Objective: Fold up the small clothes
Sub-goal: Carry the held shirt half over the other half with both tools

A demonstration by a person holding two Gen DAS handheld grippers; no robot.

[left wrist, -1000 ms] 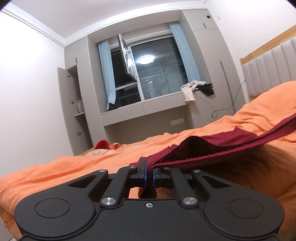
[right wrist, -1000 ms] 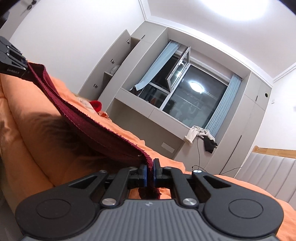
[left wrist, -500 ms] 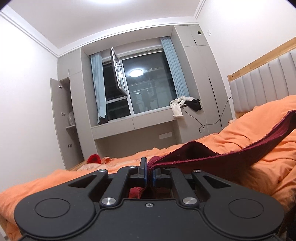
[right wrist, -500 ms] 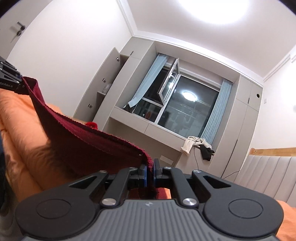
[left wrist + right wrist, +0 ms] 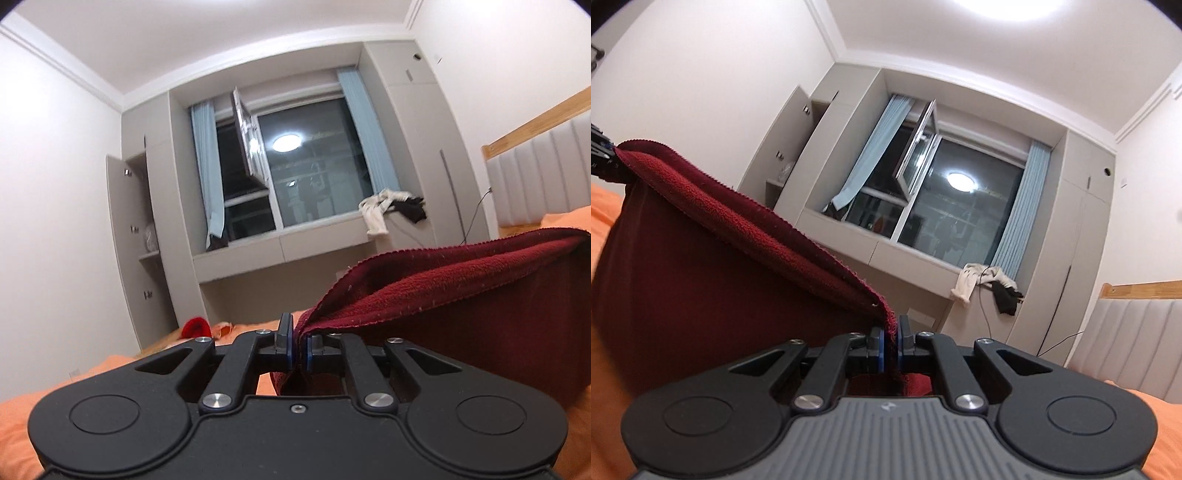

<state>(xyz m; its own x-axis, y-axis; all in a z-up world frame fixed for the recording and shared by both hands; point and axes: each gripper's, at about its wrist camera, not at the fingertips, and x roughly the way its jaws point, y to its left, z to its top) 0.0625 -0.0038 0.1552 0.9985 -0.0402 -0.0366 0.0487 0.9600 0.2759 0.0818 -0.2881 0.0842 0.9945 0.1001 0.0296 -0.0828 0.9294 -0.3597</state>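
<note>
Since a second ago the dark red cloth (image 5: 461,295) has come up off the orange bed (image 5: 22,417): then it lay low across the covers, now it hangs in the air as a sagging sheet between the two corners. The left hand-held gripper (image 5: 297,349) is clenched on one corner, and the right hand-held gripper (image 5: 890,345) is clenched on the other, the hem drawn fairly straight between them. The body of the cloth drops below that hem toward the bed. This looks like the lift that opens a fold; the cloth probably still has to be carried over and laid down on itself.

Ahead is a grey window seat (image 5: 280,247) with a heap of white and black clothes (image 5: 391,210) on its end, and a small red item (image 5: 195,326) lies at the far edge of the bed. Nothing stands between the grippers and the bed; the rumpled covers may keep the fold from lying flat.
</note>
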